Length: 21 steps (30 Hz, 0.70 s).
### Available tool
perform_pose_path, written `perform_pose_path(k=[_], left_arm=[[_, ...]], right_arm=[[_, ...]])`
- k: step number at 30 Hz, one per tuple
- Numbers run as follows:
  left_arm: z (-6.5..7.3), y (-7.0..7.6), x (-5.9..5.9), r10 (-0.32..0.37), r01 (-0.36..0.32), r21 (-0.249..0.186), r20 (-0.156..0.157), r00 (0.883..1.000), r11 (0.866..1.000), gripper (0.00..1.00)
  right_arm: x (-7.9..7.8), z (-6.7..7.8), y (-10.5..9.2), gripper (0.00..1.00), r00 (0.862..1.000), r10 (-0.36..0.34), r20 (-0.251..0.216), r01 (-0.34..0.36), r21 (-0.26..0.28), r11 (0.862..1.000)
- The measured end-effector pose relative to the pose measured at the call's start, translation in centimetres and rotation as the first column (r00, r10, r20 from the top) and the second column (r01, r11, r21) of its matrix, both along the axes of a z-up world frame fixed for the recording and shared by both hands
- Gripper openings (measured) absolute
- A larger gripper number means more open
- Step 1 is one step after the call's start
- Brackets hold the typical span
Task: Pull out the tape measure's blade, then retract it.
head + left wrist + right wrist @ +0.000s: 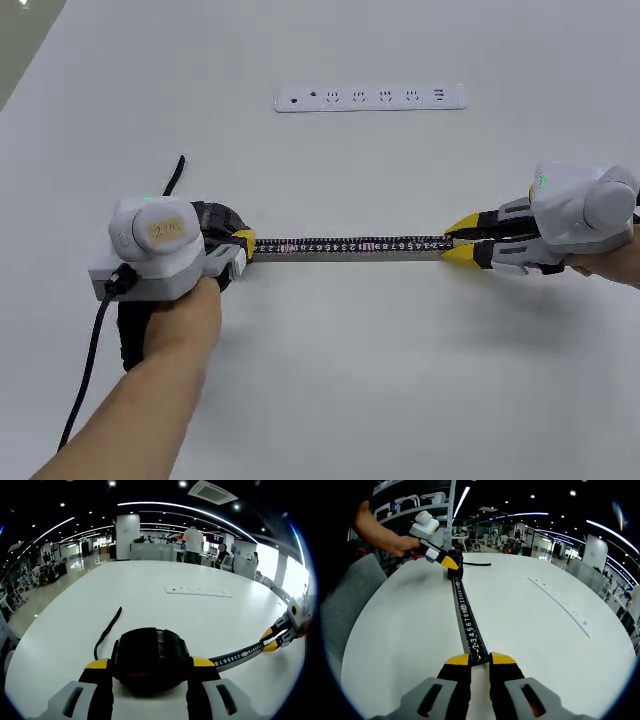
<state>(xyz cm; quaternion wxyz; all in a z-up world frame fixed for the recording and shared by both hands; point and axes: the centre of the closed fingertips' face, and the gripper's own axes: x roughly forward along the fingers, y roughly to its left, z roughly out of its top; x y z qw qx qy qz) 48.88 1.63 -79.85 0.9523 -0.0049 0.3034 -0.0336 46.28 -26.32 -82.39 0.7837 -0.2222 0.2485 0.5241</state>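
The left tongs are closed narrow on the black tape measure, one yellow-tipped jaw pressed to each side of its body. In the left gripper view the tape measure sits squarely between the jaws. The right tongs are pinched almost together on the free end of the blade, whose tip lies between the two yellow tips.

The blade is drawn out in a straight line between the two tongs, low over the white desk. Its numbered face is turned up and a red mark sits partway along it. In the head view it runs crosswise over the middle of the desk, well clear of the edges.

A hand grips the left tongs from the near side, and a black cable trails from them toward the near edge. A black strap lies on the desk just behind the tape measure, pointing toward the far edge. A white power strip lies flat nearer the far edge, well apart from the blade and roughly parallel to it.
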Motion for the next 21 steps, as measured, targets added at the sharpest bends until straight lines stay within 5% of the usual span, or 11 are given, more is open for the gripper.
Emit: perform_pose_path(k=[21], left_arm=[[0.09, 0.01, -0.17, -0.003, 0.003, -0.018, -0.010, 1.000, 1.000, 0.56]], right_arm=[[0.06, 0.69, 0.52, 0.12, 1.000, 0.001, 0.004, -0.001, 0.007, 1.000]])
